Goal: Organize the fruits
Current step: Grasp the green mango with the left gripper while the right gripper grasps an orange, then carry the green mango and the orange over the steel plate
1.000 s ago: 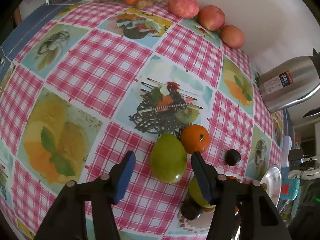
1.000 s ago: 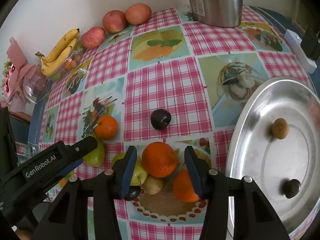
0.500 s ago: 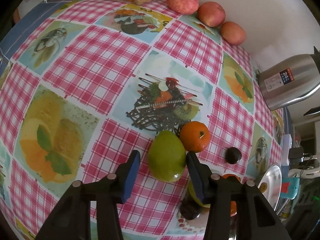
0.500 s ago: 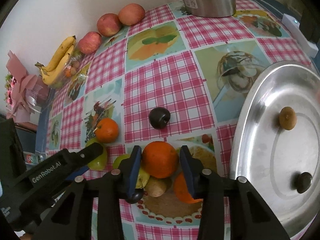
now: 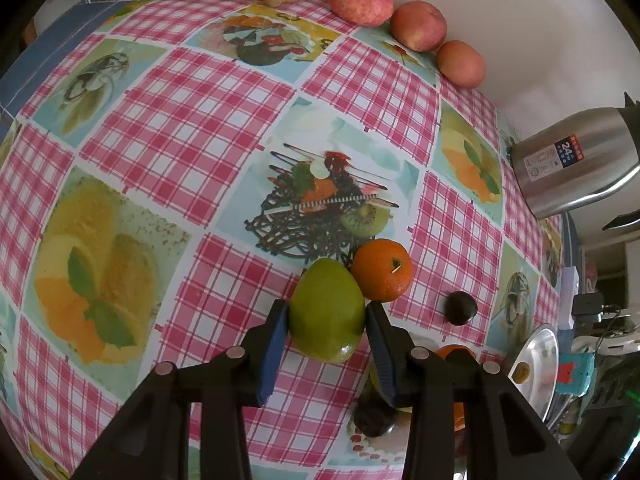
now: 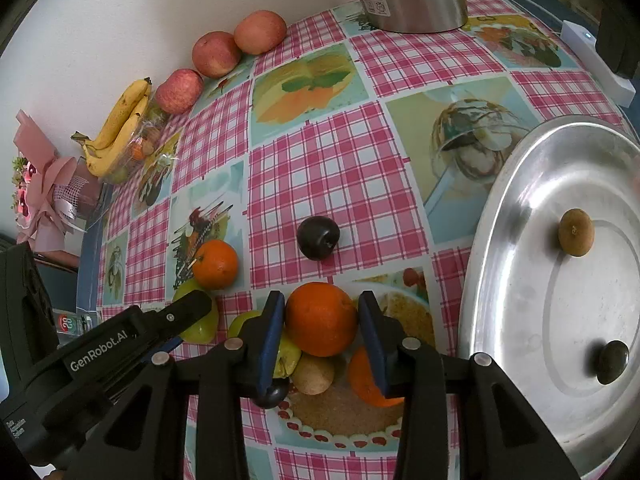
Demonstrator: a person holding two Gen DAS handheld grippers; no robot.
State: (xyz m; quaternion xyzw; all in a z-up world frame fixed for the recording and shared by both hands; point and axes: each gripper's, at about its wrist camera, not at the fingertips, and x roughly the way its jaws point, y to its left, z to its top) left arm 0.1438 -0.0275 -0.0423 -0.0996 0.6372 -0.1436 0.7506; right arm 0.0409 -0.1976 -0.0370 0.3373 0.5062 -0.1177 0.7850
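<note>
Left wrist – left gripper narrowed, closing onto green mango

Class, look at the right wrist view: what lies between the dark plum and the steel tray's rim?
Nothing: between the plum and the tray lies only bare tablecloth, shown in the right wrist view.

We see a pink-and-white checked tablecloth with fruit prints, a green mango, an orange, a dark plum, and a silver tray.
</note>
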